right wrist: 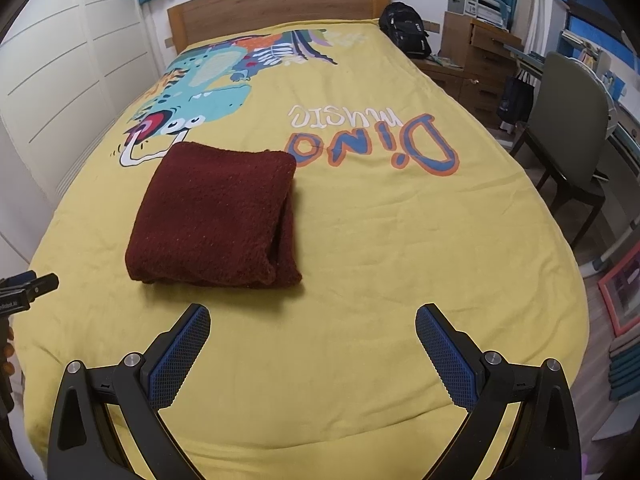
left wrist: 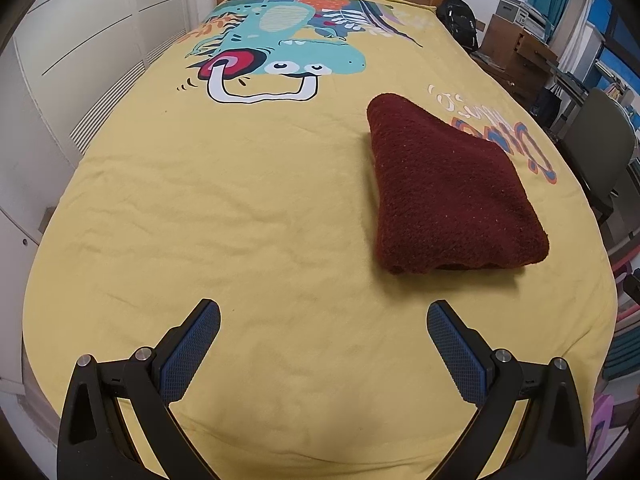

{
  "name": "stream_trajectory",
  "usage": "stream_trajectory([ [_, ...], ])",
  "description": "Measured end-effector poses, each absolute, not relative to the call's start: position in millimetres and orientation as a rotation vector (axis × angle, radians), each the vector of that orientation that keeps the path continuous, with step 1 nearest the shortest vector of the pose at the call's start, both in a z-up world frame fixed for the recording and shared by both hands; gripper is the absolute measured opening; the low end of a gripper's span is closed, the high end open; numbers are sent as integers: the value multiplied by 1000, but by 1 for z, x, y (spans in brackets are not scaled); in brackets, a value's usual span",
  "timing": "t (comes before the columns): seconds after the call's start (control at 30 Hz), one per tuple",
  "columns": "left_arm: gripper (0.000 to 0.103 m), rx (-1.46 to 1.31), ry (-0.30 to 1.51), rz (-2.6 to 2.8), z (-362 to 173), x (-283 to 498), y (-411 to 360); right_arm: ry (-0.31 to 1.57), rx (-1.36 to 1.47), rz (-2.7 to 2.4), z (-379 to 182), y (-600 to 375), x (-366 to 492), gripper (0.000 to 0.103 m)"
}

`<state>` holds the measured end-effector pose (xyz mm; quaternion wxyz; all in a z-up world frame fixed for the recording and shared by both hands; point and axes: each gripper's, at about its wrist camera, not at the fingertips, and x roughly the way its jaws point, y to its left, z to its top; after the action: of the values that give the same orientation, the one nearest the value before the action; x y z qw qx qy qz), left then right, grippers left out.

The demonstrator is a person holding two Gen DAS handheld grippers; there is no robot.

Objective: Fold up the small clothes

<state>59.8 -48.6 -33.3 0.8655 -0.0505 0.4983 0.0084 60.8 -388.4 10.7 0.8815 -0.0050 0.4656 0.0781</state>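
A dark red knitted garment (left wrist: 448,192) lies folded into a thick rectangle on the yellow bedspread (left wrist: 240,208). In the right wrist view the garment (right wrist: 216,216) lies ahead and left of centre. My left gripper (left wrist: 323,320) is open and empty, above the bedspread, nearer to me than the garment and to its left. My right gripper (right wrist: 313,322) is open and empty, nearer to me than the garment and to its right. The left gripper's tip (right wrist: 30,286) shows at the left edge of the right wrist view.
The bedspread (right wrist: 400,240) carries a dinosaur print (left wrist: 276,44) and "Dino music" lettering (right wrist: 372,140). A wooden headboard (right wrist: 280,4) stands at the far end. White wardrobe doors (left wrist: 80,40) run on the left. A black backpack (right wrist: 406,30), wooden drawers (right wrist: 480,60) and a chair (right wrist: 568,128) stand on the right.
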Motion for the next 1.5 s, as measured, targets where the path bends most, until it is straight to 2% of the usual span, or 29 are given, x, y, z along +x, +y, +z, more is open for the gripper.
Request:
stream_trajectory([
  [1.5, 102, -81, 1035, 0, -32, 63, -45, 1006, -29, 173, -1, -385, 63, 102],
])
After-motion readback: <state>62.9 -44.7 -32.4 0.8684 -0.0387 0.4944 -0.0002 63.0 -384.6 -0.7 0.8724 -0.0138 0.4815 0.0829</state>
